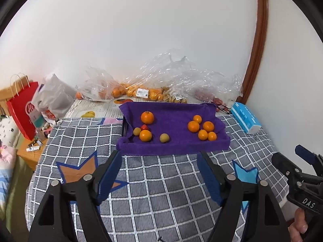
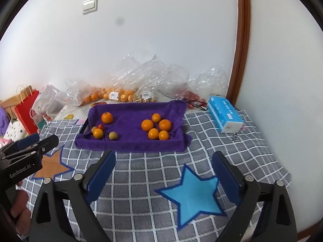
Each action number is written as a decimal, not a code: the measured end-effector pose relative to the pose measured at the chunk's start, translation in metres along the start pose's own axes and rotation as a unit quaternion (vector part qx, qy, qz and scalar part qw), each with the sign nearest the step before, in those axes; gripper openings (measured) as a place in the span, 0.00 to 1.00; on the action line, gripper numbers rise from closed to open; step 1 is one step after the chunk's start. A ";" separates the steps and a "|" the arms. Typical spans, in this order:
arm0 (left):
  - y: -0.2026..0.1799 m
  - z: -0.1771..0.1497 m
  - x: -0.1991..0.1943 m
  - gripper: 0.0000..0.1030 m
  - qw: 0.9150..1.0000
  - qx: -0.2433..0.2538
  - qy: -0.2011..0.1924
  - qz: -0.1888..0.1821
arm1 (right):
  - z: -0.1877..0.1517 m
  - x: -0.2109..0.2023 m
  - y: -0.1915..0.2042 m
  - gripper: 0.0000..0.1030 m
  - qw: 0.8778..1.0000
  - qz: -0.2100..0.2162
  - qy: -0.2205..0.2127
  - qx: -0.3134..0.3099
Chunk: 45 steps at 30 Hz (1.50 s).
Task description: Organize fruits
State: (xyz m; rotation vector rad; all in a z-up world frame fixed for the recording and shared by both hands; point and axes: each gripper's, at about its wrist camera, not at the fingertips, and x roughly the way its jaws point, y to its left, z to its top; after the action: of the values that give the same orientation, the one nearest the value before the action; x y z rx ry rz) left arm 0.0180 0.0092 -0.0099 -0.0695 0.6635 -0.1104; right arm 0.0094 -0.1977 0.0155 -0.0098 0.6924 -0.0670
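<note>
Left tongs [image 1: 159,161] and right tongs [image 2: 163,161] at frame bottom, both released, empty. Purple tray [image 1: 173,147] straight ahead, long axis across frame. Mixed fruit cluster [image 1: 144,131] nearer left tongs; orange cluster [image 2: 156,129] nearer right.

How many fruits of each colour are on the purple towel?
Round orange fruits: 7 (five clustered at the right, two at the left)
Small yellow-green round fruits: 2
Small red fruit: 1
Total on the purple towel-lined tray: 10
</note>
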 end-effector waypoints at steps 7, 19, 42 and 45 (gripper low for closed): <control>-0.014 -0.005 -0.030 0.84 0.999 0.023 -0.028 0.022 | -0.013 -0.019 -0.008 0.95 1.000 -0.009 0.006 0.005; -0.018 -0.005 -0.035 0.85 0.999 0.026 -0.026 0.027 | -0.018 -0.030 -0.018 0.95 1.000 -0.014 0.005 0.023; -0.017 -0.002 -0.037 0.86 0.999 0.020 -0.026 0.026 | -0.014 -0.040 -0.018 0.95 0.999 -0.021 -0.009 0.022; -0.017 -0.002 -0.037 0.86 0.999 0.024 -0.028 0.030 | -0.013 -0.042 -0.019 0.95 0.999 -0.020 -0.013 0.027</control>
State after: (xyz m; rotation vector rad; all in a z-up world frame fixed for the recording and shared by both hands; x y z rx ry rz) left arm -0.0137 -0.0032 0.0130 -0.0067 0.6060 -0.0655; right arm -0.0326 -0.2140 0.0330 0.0280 0.6644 -0.1235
